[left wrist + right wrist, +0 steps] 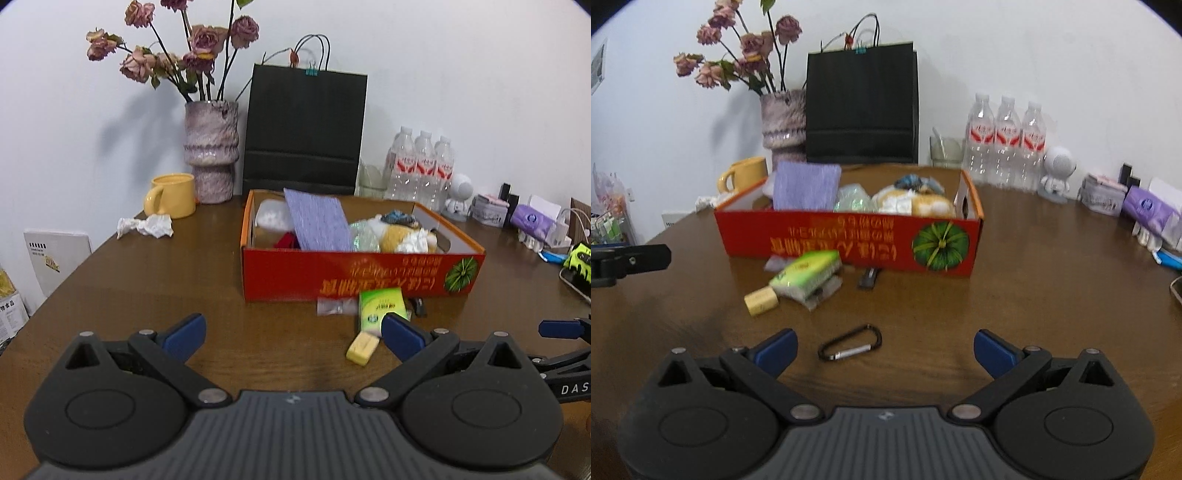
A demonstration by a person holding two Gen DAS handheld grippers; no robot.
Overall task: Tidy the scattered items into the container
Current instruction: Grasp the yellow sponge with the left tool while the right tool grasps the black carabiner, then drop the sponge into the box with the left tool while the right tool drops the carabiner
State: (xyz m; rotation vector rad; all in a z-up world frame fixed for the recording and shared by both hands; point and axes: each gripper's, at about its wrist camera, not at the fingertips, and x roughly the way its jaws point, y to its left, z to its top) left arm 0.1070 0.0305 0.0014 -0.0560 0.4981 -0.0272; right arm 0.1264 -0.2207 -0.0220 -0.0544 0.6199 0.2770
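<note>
On my brown tabletop (pixel 1034 295) the red box (pixel 849 240) sits mid-table, already part filled. Both my left hand-held gripper (pixel 293 338) and right hand-held gripper (pixel 884 349) gape empty. Green packet (pixel 807 275), yellow block (pixel 761 301) and carabiner (pixel 849 341) lie loose before the box.

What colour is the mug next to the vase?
Yellow. The mug shows best in the left wrist view, standing beside the vase.
</note>
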